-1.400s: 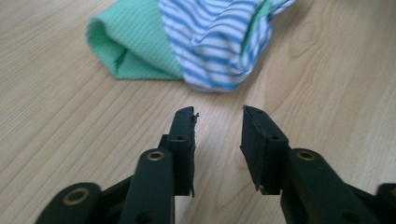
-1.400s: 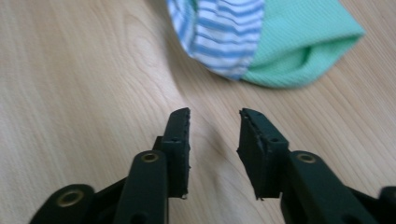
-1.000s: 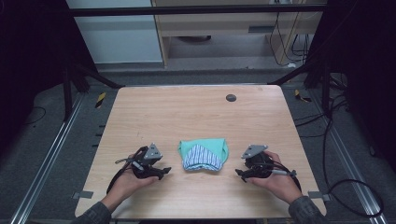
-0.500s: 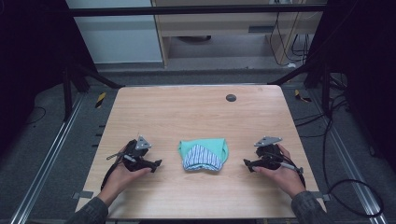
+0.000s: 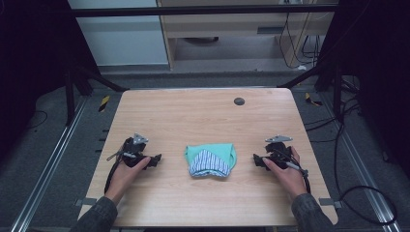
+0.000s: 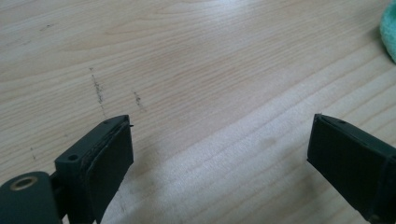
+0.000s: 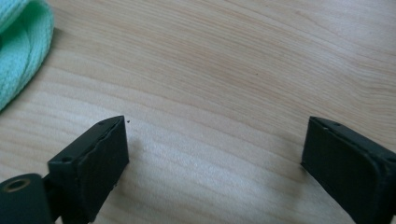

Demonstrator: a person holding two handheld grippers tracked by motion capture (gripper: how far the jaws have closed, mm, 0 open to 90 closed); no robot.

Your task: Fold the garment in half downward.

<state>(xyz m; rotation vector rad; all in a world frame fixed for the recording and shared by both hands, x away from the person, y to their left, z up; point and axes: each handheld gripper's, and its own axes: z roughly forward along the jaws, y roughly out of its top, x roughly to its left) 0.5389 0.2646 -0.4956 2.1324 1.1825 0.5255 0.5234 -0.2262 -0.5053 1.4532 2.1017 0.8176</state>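
Flanking the folded garment (image 5: 210,160) on the table (image 5: 203,116), left gripper (image 5: 155,160) and right gripper (image 5: 257,161), fingers just spread wide, empty.

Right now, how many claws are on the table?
2. The left claw is to the left of the folded green striped cloth, the right claw to its right. Both stand open, holding nothing.

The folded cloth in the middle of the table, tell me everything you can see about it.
The folded cloth is a small mint-green knit bundle with a blue-and-white striped panel showing at its front. It lies flat on the wooden table, near the front middle, folded into a rounded, compact shape. It rests between the two hand-held grippers, apart from both; nothing touches it but the tabletop.
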